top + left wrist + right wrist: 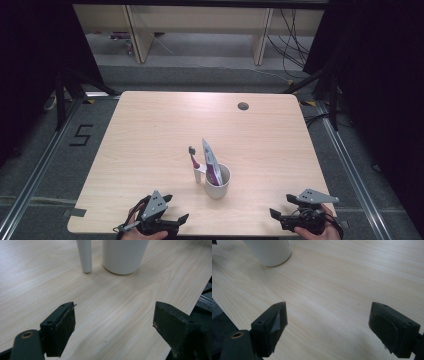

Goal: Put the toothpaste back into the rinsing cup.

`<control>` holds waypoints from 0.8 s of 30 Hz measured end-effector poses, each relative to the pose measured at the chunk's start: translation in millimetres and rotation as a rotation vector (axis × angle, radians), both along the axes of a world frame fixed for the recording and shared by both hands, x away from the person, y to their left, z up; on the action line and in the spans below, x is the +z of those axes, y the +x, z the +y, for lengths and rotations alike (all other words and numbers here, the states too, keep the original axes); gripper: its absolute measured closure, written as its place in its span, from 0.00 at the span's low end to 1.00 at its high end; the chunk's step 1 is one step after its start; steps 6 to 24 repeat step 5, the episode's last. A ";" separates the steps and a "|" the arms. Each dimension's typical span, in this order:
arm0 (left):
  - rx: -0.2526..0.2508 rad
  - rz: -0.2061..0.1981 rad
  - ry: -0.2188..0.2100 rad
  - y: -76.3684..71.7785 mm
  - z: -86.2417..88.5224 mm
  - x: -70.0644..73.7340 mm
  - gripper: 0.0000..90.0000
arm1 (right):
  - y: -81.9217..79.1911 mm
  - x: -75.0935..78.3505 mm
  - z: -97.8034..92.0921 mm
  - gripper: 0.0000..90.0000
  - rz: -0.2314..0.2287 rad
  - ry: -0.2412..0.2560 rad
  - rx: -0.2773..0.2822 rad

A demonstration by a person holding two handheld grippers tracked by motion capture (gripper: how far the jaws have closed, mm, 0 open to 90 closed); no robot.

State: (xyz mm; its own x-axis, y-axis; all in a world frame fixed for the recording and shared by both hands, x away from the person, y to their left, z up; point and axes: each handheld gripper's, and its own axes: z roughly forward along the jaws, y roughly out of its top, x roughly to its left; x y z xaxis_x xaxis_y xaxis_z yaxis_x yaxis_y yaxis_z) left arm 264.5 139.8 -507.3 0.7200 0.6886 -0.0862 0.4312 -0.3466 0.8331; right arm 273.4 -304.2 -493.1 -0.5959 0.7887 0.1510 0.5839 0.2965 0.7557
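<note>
**Mira:** High view showed the white cup point(218, 184) a little in front of the table's point(150, 130) middle, on the person's side. A toothpaste tube point(210, 161) stood inside it, tilted, and a toothbrush point(194, 161) stood in a small white holder point(200, 176) just beside the cup, on its left. I could not tell if the two were touching.

**Tomas:** And the grippers?

**Mira:** Both were at the near edge, well apart from the cup. The left gripper point(176, 209) had its jaws spread wide and nothing between them. The right gripper point(283, 206) was the same, wide and empty. In the left gripper view the cup point(123, 255) and the holder point(85, 255) stood straight ahead; in the right gripper view the cup point(269, 252) was up at the left.

**Tomas:** So which step was it, in your opinion?

**Mira:** I judged it was the approach, before any grasp. The left gripper looked better placed for the toothbrush, because it already faced it.

**Tomas:** How to do it well?

**Mira:** I would come from above and close on the handle under the bristles, not low, because the holder looked narrow and could tip. The tube leaned near the brush, so the jaws should go in narrow enough not to push it. The right gripper could steady the cup at its wall.
</note>
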 end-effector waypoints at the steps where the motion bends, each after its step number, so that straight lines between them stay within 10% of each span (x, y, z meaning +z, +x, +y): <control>1: 0.001 0.000 0.001 0.0 0.1 0.1 0.20 | -0.1 0.1 0.2 0.18 0.000 0.000 -0.001; 24: 0.000 0.000 0.000 0.0 0.0 0.1 0.20 | -1.4 0.4 1.7 0.18 0.021 0.013 -0.013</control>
